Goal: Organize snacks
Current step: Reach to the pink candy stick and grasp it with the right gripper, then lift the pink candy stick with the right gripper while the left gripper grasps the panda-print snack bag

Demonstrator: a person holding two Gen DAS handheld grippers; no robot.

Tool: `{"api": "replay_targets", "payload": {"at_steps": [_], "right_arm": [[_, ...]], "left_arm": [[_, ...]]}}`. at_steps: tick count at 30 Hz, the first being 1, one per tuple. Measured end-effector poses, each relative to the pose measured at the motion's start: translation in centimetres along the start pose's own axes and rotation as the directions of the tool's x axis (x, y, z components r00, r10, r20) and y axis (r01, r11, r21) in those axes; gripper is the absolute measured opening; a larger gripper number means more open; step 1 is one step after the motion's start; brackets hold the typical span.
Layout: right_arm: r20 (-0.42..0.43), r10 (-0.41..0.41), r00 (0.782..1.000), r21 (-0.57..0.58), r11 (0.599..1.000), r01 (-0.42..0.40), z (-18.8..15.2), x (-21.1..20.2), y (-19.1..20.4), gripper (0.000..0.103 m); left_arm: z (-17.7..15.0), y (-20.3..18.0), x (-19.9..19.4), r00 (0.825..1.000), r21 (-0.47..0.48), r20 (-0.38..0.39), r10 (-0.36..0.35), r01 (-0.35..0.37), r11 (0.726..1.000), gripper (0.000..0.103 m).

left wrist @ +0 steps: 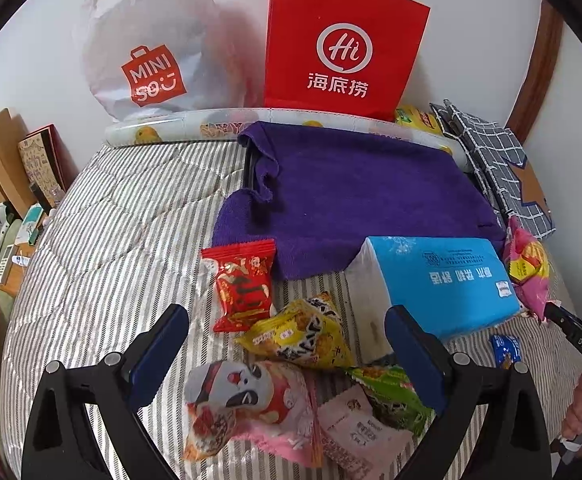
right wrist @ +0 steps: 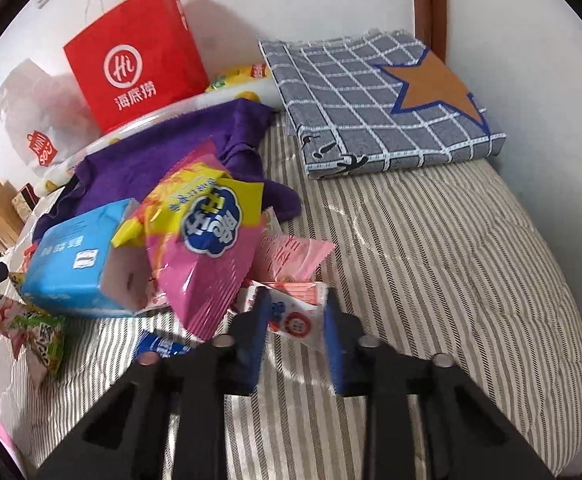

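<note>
Snack packets lie on a striped bed. In the left wrist view my left gripper (left wrist: 287, 344) is open above a yellow packet (left wrist: 299, 334), with a red packet (left wrist: 245, 284) beyond it, a pink opera-mask packet (left wrist: 247, 404), a green packet (left wrist: 391, 394) and a pale pink packet (left wrist: 361, 432) nearer. In the right wrist view my right gripper (right wrist: 297, 320) has its jaws around a white and orange packet (right wrist: 297, 316); I cannot tell if the pads touch it. A large pink and yellow bag (right wrist: 203, 240) leans just left of it.
A blue tissue pack (left wrist: 447, 280) lies right of the snacks, on the edge of a purple towel (left wrist: 355, 196). A red paper bag (left wrist: 343, 44) and a white plastic bag (left wrist: 147, 48) stand at the wall. A folded checked cloth (right wrist: 375, 100) lies at the back right.
</note>
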State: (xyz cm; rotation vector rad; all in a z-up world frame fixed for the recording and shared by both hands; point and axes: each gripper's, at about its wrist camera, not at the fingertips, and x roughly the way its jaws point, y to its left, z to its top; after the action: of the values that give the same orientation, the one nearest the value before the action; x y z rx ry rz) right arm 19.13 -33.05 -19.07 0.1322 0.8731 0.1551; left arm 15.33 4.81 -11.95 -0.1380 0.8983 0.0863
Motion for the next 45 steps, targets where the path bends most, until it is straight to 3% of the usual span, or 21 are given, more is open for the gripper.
{"api": "replay_targets", "payload": {"at_steps": [4,10,18,22,24,26,34,35,37,38,45], "right_arm": [[0.007,0.053,0.999,0.018,0.998,-0.053,-1.1,-1.8,0.1,0.011],[0.007,0.069,0.998,0.003,0.998,-0.069,-3.8,-4.7,1.0,0.008],[-0.015,0.022,1.000,0.004,1.000,-0.022,-8.2,-7.7,0.2,0.009],[-0.041,-0.015,0.999,-0.014,1.000,0.014,-9.1,-8.0,-0.2,0.021],[-0.020,-0.030,0.999,-0.022,0.999,0.030,-8.8,-8.1,-0.1,0.043],[0.005,-0.031,1.000,-0.028,0.999,0.031,-8.2,-8.1,0.1,0.048],[-0.045,-0.028,0.999,-0.070,0.997,0.025,-6.2,-2.9,1.8,0.048],[-0.065,-0.032,0.997,-0.077,0.997,0.027,-6.3,-2.0,2.0,0.046],[-0.073,-0.045,0.996,-0.088,0.995,0.039,-6.6,-1.1,2.2,0.029],[-0.055,-0.049,0.997,-0.092,0.995,0.044,-6.7,-1.0,2.2,0.025],[-0.024,-0.063,0.998,-0.087,0.994,0.061,-7.0,-1.2,2.5,0.023]], "left_arm": [[-0.6,0.3,-1.1,1.000,0.000,0.007,-0.005,0.005,1.000,0.099],[-1.8,0.5,-3.0,1.000,0.003,0.024,-0.016,0.016,1.000,0.099],[-3.3,0.2,-4.6,0.998,0.018,0.040,-0.044,0.043,0.999,0.099],[-3.5,0.1,-4.7,0.998,0.019,0.040,-0.047,0.046,0.999,0.099],[-3.4,0.2,-4.7,0.998,0.019,0.039,-0.042,0.041,0.999,0.099],[-3.4,0.4,-4.5,0.999,0.019,0.037,-0.032,0.031,0.999,0.099],[-3.0,2.7,-2.9,1.000,-0.017,0.006,0.023,-0.022,1.000,0.099],[-3.0,3.0,-2.6,1.000,-0.020,-0.001,0.030,-0.030,0.999,0.099],[-2.9,3.5,-2.1,0.999,-0.024,-0.008,0.035,-0.035,0.999,0.098],[-2.8,3.7,-1.9,0.999,-0.027,-0.012,0.038,-0.038,0.999,0.098],[-2.9,4.3,-0.6,0.999,-0.029,-0.051,0.013,-0.015,0.999,0.098]]}}
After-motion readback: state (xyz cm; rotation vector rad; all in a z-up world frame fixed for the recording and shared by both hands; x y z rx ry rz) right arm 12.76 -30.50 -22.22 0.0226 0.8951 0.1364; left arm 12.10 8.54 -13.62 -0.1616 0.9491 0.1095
